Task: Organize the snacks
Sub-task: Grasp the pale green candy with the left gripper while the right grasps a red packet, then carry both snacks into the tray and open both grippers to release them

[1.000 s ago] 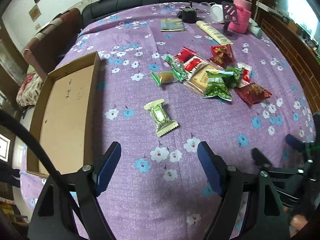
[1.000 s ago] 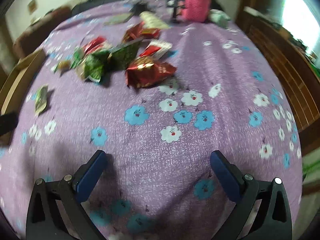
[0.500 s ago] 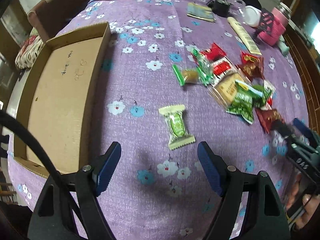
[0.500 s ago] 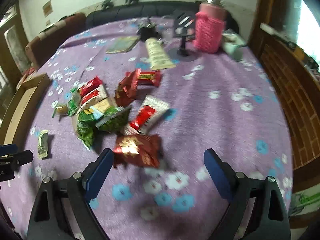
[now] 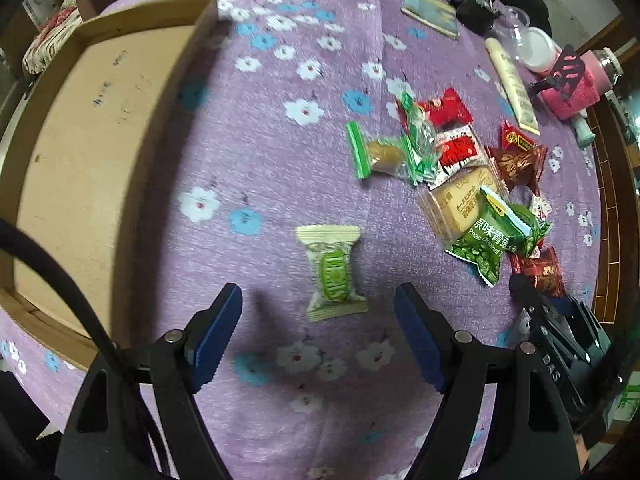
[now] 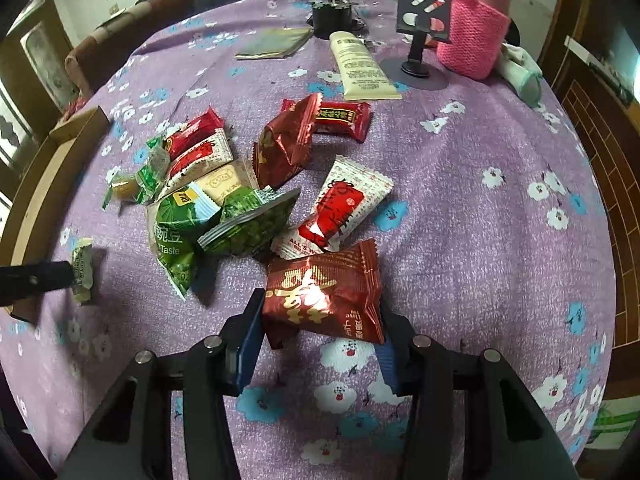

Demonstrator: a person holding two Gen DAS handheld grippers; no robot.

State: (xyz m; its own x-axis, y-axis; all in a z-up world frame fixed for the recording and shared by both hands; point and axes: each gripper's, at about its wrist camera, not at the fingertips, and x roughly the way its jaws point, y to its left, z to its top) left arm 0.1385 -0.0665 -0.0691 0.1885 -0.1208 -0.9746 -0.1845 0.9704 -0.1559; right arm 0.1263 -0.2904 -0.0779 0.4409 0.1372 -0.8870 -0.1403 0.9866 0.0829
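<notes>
My right gripper [image 6: 320, 344] is shut on a dark red snack packet [image 6: 324, 294] at the near edge of the snack pile. The pile holds green pea bags [image 6: 248, 220], a white and red packet [image 6: 340, 208] and other red and beige packets. My left gripper [image 5: 318, 332] is open just short of a pale green candy packet [image 5: 334, 272] that lies alone on the purple flowered cloth [image 5: 260, 120]. The cardboard tray [image 5: 80, 128] lies to its left. The right gripper [image 5: 556, 312] also shows in the left wrist view with the red packet [image 5: 540, 270].
At the table's far side stand a pink knitted bottle [image 6: 476, 20], a black phone stand [image 6: 420, 32], a cream tube [image 6: 360, 68], a small black pot [image 6: 332, 16] and a flat booklet [image 6: 276, 42]. A sofa and wooden furniture surround the table.
My right gripper has moved forward to the dark red packet and shut on it. My left gripper has moved closer to the pale green candy packet and stayed open.
</notes>
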